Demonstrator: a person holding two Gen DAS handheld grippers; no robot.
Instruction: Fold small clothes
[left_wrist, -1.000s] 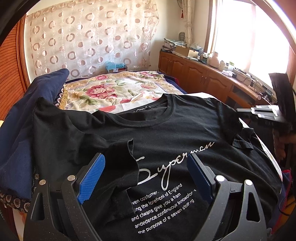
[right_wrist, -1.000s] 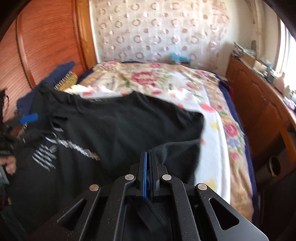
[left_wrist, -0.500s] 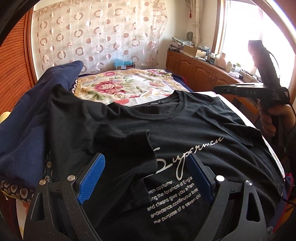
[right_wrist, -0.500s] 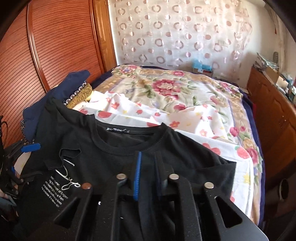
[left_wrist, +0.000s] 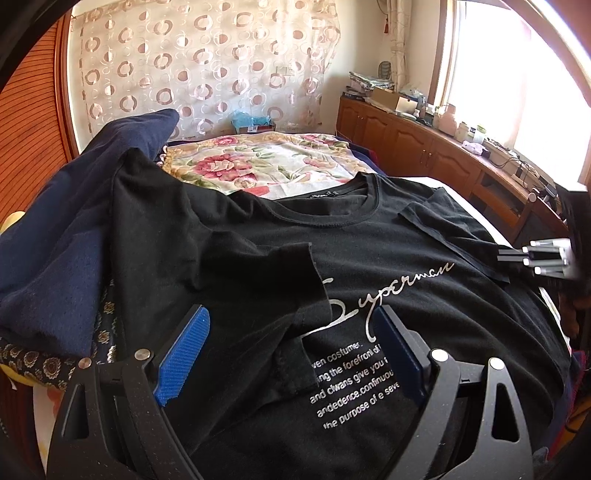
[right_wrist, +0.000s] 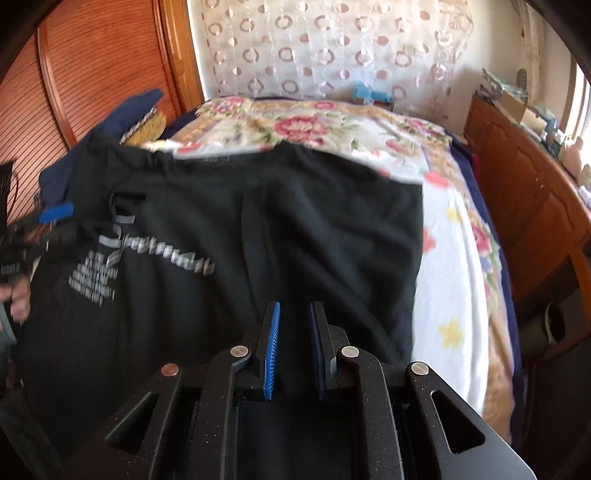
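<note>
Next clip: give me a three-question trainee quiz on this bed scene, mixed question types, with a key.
1. True or false: the black T-shirt lies with its printed side facing up.
2. Multiple choice: what has been folded in over the T-shirt's front, beside the silver lettering? A) the bottom hem B) a sleeve C) the dark blue garment
3. Fill in: the left gripper hovers over the shirt with its jaws ____.

Key
1. True: the silver print is visible.
2. B: a sleeve lies across the chest, partly covering the print.
3. Open: the blue pads stand wide apart and grip nothing.
</note>
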